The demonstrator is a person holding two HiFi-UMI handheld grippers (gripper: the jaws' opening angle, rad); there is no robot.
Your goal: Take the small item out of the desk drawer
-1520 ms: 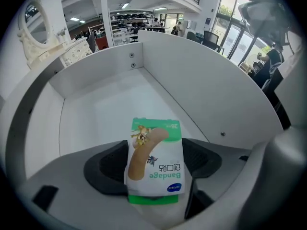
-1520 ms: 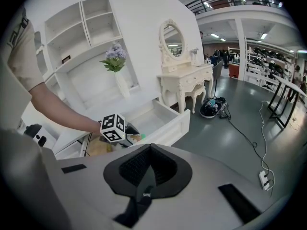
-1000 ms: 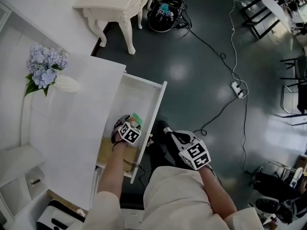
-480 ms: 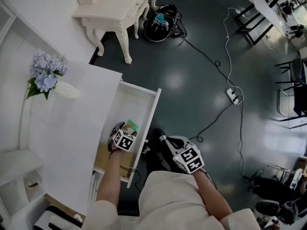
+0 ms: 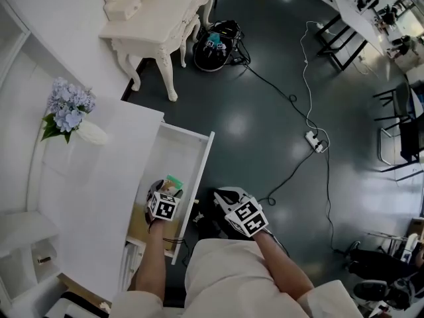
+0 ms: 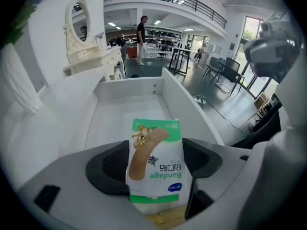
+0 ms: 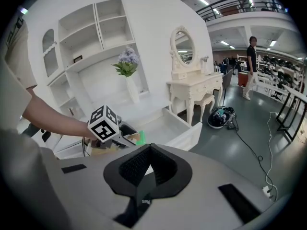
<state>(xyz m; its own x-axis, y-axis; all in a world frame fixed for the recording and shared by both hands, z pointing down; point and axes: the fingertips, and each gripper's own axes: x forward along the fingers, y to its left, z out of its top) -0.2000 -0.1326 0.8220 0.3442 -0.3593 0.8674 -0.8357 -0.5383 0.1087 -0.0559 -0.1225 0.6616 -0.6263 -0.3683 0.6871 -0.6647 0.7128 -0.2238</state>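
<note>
A small green-and-white bandage box point(image 6: 156, 162) sits between the jaws of my left gripper point(image 6: 154, 163), which is shut on it. In the head view that gripper point(image 5: 165, 192) hangs over the near end of the open white desk drawer point(image 5: 192, 152), and the box point(image 5: 173, 182) pokes out ahead of it. The drawer's bare white floor point(image 6: 125, 115) stretches away beyond the box. My right gripper point(image 7: 149, 150) is shut with nothing in it. It is held outside the drawer front, over the dark floor point(image 5: 233, 203). From its view, the left gripper's marker cube point(image 7: 103, 123) and the green box edge point(image 7: 140, 138) show.
The white desk top point(image 5: 86, 171) lies left of the drawer, with a vase of pale blue flowers point(image 5: 68, 108) on it. A tan patch point(image 5: 140, 222) shows at the drawer's near end. An ornate white dressing table point(image 5: 159, 20), a black bag point(image 5: 213, 45) and a floor cable with power strip point(image 5: 313, 140) lie beyond.
The head view has drifted, so everything sits lower and further left in it. My left gripper keeps its hold on the bandage box over the drawer's near end. The right gripper stays shut beside the drawer.
</note>
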